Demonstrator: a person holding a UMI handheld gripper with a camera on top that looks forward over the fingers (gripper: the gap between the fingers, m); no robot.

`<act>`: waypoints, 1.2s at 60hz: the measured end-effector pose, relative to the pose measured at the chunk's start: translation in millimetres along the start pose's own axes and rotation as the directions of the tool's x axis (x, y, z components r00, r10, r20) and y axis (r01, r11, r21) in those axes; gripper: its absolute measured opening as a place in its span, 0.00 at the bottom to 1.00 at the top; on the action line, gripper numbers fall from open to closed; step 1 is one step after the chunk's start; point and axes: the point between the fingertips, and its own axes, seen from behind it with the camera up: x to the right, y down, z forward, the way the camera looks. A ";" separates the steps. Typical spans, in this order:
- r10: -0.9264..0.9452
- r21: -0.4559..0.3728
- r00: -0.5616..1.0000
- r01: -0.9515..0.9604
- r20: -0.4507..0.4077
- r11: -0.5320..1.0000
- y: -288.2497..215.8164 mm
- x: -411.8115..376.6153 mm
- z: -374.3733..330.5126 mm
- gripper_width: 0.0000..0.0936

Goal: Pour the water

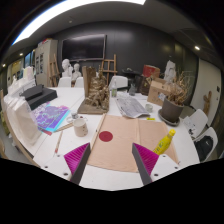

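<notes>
Hovering wide open and empty-handed, the gripper point(105, 162) is facing a cluttered counter point(100, 178) where a yellow bottle point(166, 142) beyond its right finger is risking a knock-over during a careless reach.

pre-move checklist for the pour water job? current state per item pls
1. Hand-held gripper free: ok, fingers open with nothing between them.
2. Water source identified: cannot tell; the yellow bottle beyond the right finger is a candidate, but its contents are not visible.
3. Receiving vessel located: cannot tell; a white cup stands ahead of the left finger, its inside not visible.
4. Approach path: ok, only the flat brown paper sheet and a red disc lie just ahead of the fingers.
5. Clutter near the cup: not ok, a colourful book lies close beside it.
</notes>
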 end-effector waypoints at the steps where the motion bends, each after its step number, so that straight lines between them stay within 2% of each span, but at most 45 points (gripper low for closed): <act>1: 0.003 -0.004 1.000 -0.003 -0.004 1.000 1.7 1.6 0.2 0.91; 14: 0.057 -0.036 0.997 -0.059 -0.049 0.998 46.4 65.8 26.8 0.91; 29: 0.107 -0.012 0.984 -0.110 -0.144 0.994 107.6 178.0 74.2 0.91; 44: 0.201 0.080 0.970 -0.191 -0.139 0.978 122.9 253.7 151.1 0.91; 52: 0.198 0.135 0.973 -0.183 -0.114 0.974 112.6 269.2 193.2 0.86; 59: 0.202 0.149 0.974 -0.186 -0.099 0.971 110.9 267.5 217.2 0.74; 63: 0.210 0.174 0.974 -0.193 -0.081 0.966 105.2 265.1 222.6 0.52; 67: 0.193 0.188 0.976 -0.172 -0.103 0.967 103.7 267.4 226.5 0.50; 72: 0.179 0.196 0.976 -0.152 -0.125 0.969 102.6 269.0 228.2 0.41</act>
